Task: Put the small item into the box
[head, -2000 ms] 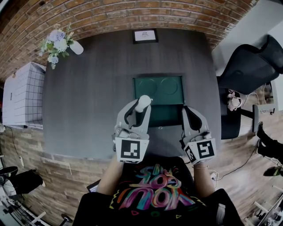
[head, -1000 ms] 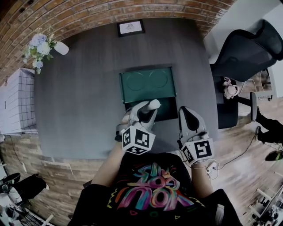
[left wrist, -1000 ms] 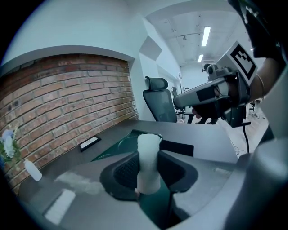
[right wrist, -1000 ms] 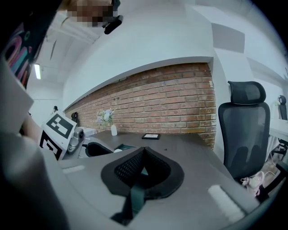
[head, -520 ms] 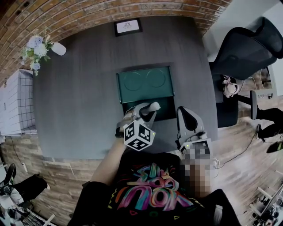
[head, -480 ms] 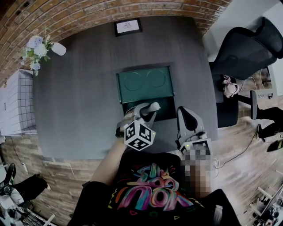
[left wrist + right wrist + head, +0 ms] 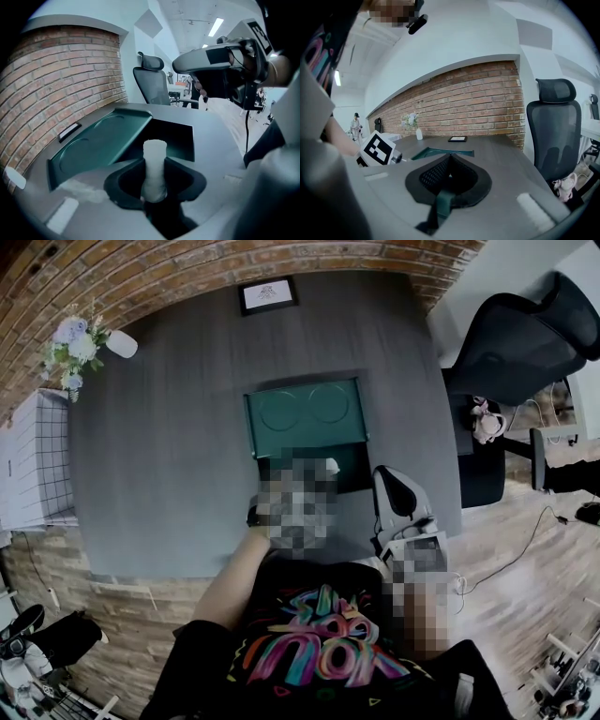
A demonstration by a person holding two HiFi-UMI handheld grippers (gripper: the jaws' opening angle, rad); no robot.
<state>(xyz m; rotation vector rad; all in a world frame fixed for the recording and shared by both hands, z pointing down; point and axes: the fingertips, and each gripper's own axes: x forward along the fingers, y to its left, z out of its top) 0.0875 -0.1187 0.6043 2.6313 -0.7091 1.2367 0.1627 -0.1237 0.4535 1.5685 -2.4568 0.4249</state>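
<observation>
- The left gripper (image 7: 154, 164) is clamping its fingers (image 7: 185, 178) on the small white item (image 7: 154, 152), a ribbed cylinder that is sticking out past the fingertips.
- In the head view a mosaic patch is covering most of this gripper; only the item's white tip is showing, over the dark inside of the box (image 7: 354, 474).
- The box is lying open on the grey bench (image 7: 159, 456), with its green lid (image 7: 305, 413) folded back on the far side.
- The right gripper (image 7: 450, 157) is hovering just beside the box's near right corner. Its fingers (image 7: 433, 176) are pressing together with nothing between them.
- A small picture frame (image 7: 267, 293) is lying well beyond the box, by the brick wall.
- A vase of flowers (image 7: 80, 338) is standing far to the left of the box, at the bench's far corner.
- A black office chair (image 7: 511, 343) is standing to the right of the box, off the bench.
</observation>
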